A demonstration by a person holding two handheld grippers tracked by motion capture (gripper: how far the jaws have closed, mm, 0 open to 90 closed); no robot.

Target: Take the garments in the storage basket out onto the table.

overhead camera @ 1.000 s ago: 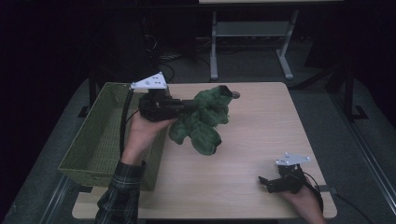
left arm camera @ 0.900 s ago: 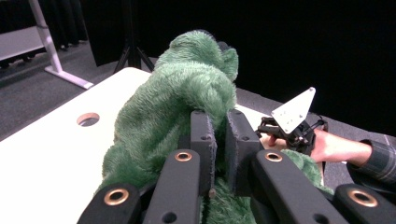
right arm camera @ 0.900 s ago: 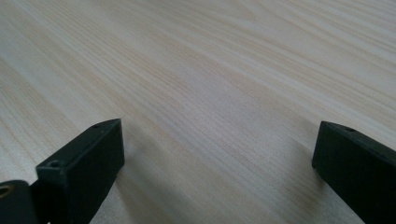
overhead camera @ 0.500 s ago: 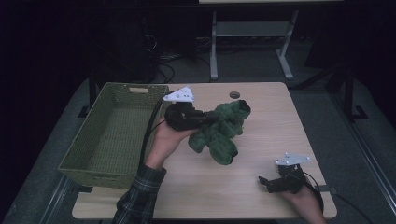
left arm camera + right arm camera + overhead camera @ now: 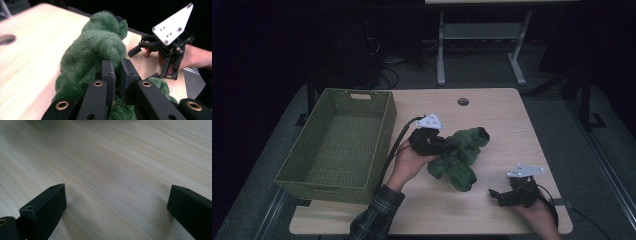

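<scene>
plush of deep green fur, the green soft toy [image 5: 459, 156] lies on the pale wooden table [image 5: 497, 115], near its middle and to the right of the green woven basket [image 5: 339, 142], which stands at the table's left edge, apart from the toy. the left gripper [image 5: 443, 145] comes at the toy from the basket side, and its jaws are pressed nearly together, pinching a fold of the fur. in the left gripper view the two black pads [image 5: 109, 75] stand close side by side with green pile caught in the narrow gap between them, and the toy's body humps up ahead of the left gripper [image 5: 117, 72] and stretches away across the wood. the person's left hand [image 5: 409, 165], in a plaid sleeve [image 5: 374, 217], wraps the tool's body. the right gripper [image 5: 496, 194] rests low at the table's near right corner, well apart from the toy, and its jaws stand spread wide with nothing between them; the right gripper view shows bare wood grain in the gap of the right gripper [image 5: 116, 205]. a round hole [image 5: 463, 101] sits in the table's far side.
</scene>
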